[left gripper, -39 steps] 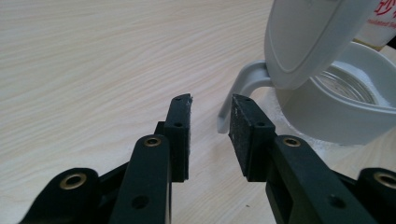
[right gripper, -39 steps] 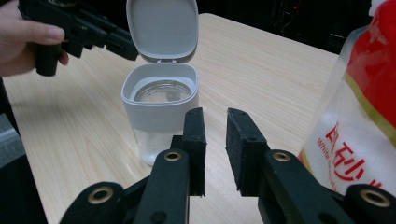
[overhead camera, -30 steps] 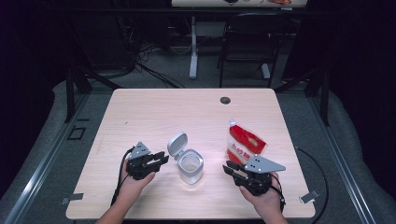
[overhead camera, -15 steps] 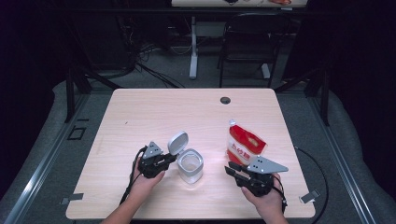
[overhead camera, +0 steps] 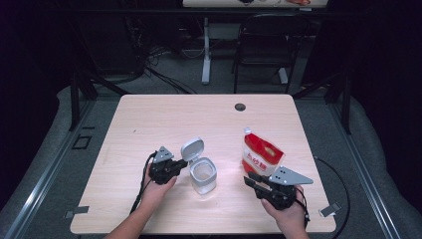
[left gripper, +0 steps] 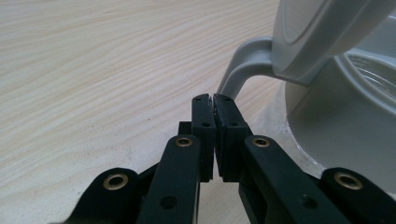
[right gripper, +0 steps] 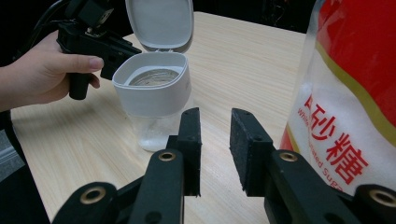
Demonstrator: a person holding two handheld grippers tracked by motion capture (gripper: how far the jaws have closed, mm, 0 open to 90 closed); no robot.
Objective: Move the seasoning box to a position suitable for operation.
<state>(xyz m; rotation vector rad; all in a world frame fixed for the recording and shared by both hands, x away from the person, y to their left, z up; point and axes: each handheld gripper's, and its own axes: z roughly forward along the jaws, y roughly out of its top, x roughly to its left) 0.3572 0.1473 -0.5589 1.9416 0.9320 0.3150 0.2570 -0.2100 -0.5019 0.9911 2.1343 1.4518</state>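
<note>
Nearest the worktop's front edge: right gripper (overhead camera: pixel 253 181), front-right, jaws partly apart with nothing between them. The sugar pouch (overhead camera: pixel 261 154) stands upright just beyond it and a bit toward the right edge, close but not touching; in the right gripper view the pouch (right gripper: pixel 348 102) sits just right of the right-hand jaw.

Left gripper (overhead camera: pixel 183 164), front-centre, slightly left of the container. Its jaws have just been closing and now meet tip to tip; the left gripper view shows no object between the pads (left gripper: pixel 205 122). The grey hinge arm (left gripper: pixel 243 69) of the lid lies just past the tips, a little right. Touching or not: can't tell.

Container (overhead camera: pixel 203 175): clear jar with a white collar, standing upright near the middle of the front half of the worktop, between the two grippers. The flip lid (overhead camera: pixel 192 149) stands open, hinged on the side facing the left gripper.

Key relation: the container lies directly right of the left gripper, which is far closer to it than the right one. The pouch belongs to the right gripper. My read: the left gripper steadies the jar or lid while the right goes for the pouch.

Far side: a cable hole (overhead camera: pixel 240 107) near the back edge.
</note>
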